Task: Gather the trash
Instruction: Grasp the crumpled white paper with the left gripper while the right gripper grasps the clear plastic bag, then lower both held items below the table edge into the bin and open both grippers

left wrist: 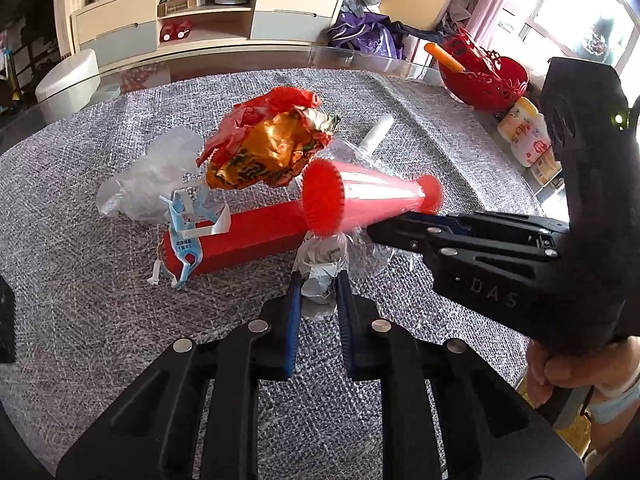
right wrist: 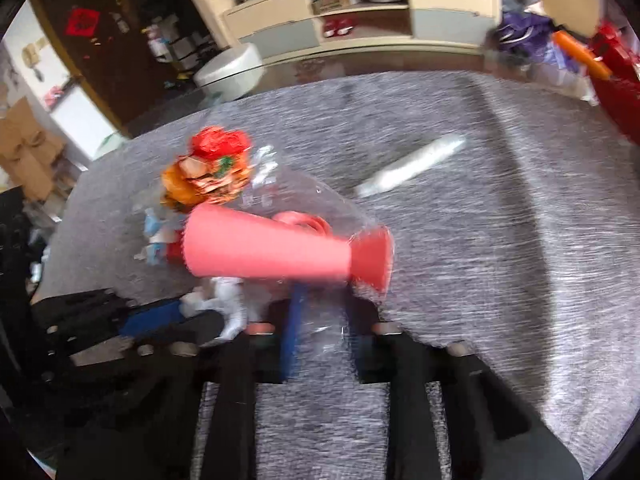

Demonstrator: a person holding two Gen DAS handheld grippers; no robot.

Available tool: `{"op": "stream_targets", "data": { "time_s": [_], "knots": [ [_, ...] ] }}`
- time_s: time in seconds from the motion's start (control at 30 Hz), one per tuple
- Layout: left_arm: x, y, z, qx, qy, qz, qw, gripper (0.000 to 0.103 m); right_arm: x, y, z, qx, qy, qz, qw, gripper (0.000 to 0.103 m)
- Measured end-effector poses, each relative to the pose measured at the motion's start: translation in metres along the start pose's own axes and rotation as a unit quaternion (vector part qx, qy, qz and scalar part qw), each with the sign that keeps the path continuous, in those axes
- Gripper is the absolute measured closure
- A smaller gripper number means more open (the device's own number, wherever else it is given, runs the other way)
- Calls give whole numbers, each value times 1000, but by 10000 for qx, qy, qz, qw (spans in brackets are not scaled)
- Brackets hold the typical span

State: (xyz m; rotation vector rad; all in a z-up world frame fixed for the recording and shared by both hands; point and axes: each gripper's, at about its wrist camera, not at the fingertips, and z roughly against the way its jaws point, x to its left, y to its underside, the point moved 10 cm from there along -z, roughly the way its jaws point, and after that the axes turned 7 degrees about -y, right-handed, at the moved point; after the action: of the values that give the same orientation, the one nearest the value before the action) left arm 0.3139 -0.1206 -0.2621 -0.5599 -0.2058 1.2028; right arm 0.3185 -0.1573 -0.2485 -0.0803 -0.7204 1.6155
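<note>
My left gripper point(left wrist: 318, 280) is shut on a crumpled white paper wad point(left wrist: 322, 266), low over the grey cloth. My right gripper point(right wrist: 324, 300) is shut on the clear plastic wrapping point(right wrist: 320, 332) of a red cone-shaped toy point(right wrist: 280, 248), lifted above the table; it enters the left wrist view point(left wrist: 376, 232) from the right, holding the cone point(left wrist: 372, 196). Trash lies beyond: a crumpled orange and red snack wrapper point(left wrist: 272, 144), a clear plastic bag point(left wrist: 152, 176), a long red box point(left wrist: 244, 240) with a blue-white torn wrapper point(left wrist: 184, 236), and a white tube point(left wrist: 376, 136).
The round table has a grey woven cloth point(left wrist: 100, 300). A red basket point(left wrist: 484, 76) with an orange stick and a white printed bottle point(left wrist: 524, 136) stand at the far right edge. A cabinet point(left wrist: 208, 20) and a white stool point(left wrist: 68, 80) stand beyond the table.
</note>
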Motion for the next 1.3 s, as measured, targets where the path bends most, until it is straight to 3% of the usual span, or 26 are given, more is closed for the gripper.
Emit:
{"op": "stream_targets", "data": {
  "time_s": [0.27,0.83,1.3],
  "knots": [
    [3,8,16,-29,-84,1,10000,90,10,1,27,-209,126,308,9992,100],
    [15,42,88,-331,-438,255,9982,90,14,10,96,-627,464,365,9963,99],
    [7,81,134,-489,-538,285,9969,90,31,49,142,-814,315,415,9953,99]
  ]
}}
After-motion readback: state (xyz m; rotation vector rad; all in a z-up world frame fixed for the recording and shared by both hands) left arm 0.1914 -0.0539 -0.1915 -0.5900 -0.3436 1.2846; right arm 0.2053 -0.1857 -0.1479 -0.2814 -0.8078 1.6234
